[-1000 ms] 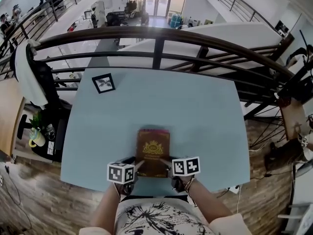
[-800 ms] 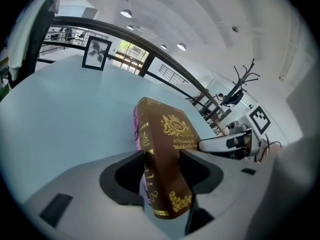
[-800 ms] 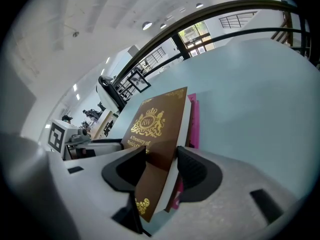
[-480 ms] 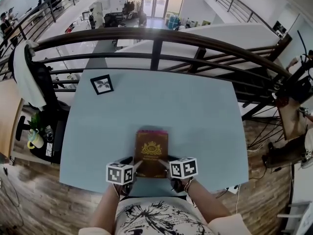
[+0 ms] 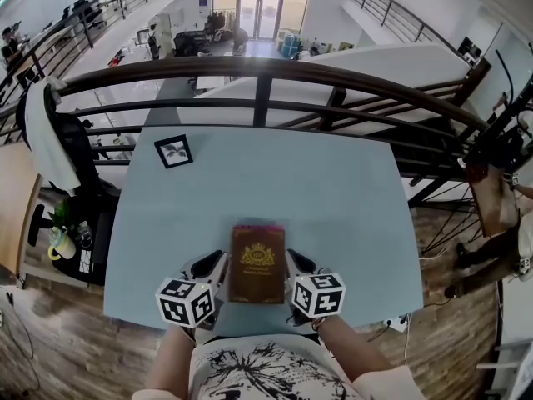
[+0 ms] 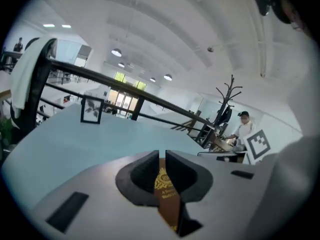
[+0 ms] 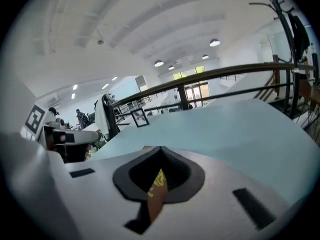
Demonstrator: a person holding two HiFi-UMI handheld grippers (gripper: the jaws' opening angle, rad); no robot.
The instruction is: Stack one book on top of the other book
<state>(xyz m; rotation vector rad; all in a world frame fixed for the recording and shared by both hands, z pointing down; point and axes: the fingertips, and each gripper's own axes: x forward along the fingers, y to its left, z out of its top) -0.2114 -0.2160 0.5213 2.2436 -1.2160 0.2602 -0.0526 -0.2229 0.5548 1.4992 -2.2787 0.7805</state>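
A brown book (image 5: 258,265) with a gold emblem lies flat on a second book whose pink edge (image 5: 256,226) shows at its far end. The stack rests near the front of the pale blue table (image 5: 333,190). My left gripper (image 5: 218,259) hovers off the stack's left side. Its jaws are closing, almost together, with nothing between them. My right gripper (image 5: 291,257) hovers off the right side, shut and empty. In the left gripper view the brown book (image 6: 167,196) shows through the slit of the left gripper (image 6: 162,154). The right gripper (image 7: 161,149) has the book (image 7: 156,191) below it.
A small black-framed picture (image 5: 174,151) stands at the table's far left corner. A dark curved railing (image 5: 266,73) runs just behind the table's far edge. A chair draped with white cloth (image 5: 42,132) stands to the left. A person (image 6: 243,129) stands far off.
Both grippers have left the near corners of the book, risen and spread slightly apart. Their jaws have come together. The stacked books have stayed put.
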